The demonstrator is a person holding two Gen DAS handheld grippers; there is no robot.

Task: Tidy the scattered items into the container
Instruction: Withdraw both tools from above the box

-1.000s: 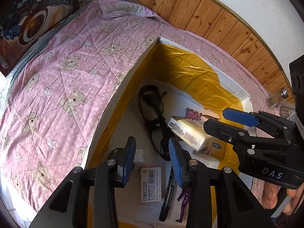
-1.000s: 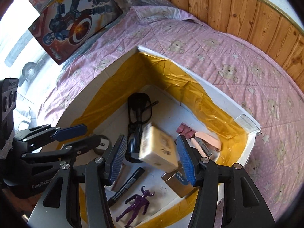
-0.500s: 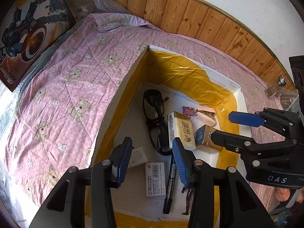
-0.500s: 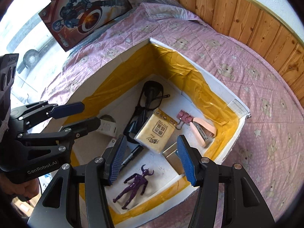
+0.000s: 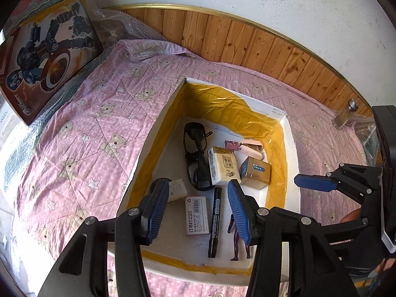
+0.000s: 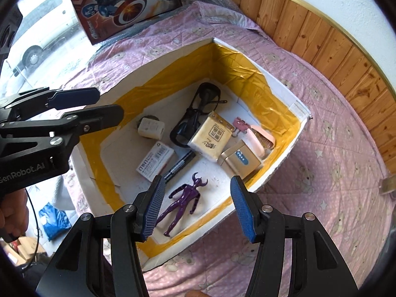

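Pink bear-print bed quilt [image 5: 81, 133] is carrying the foam box [image 5: 292, 148]; tissue pack [image 6: 210, 136] is lying inside; left claw [image 5: 195, 208] and right claw [image 6: 195, 208] are hovering open, empty.

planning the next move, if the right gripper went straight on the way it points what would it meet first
Most likely the purple horned figurine on the white box floor. It lies between the open jaws of the right gripper, though depth is hard to judge.

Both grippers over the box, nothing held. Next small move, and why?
Probably lift both away and stop. The left gripper and right gripper hang open and empty above the white box; the tissue pack, purple figure, marker and staples box already lie inside, and the pink quilt shows nothing loose nearby.
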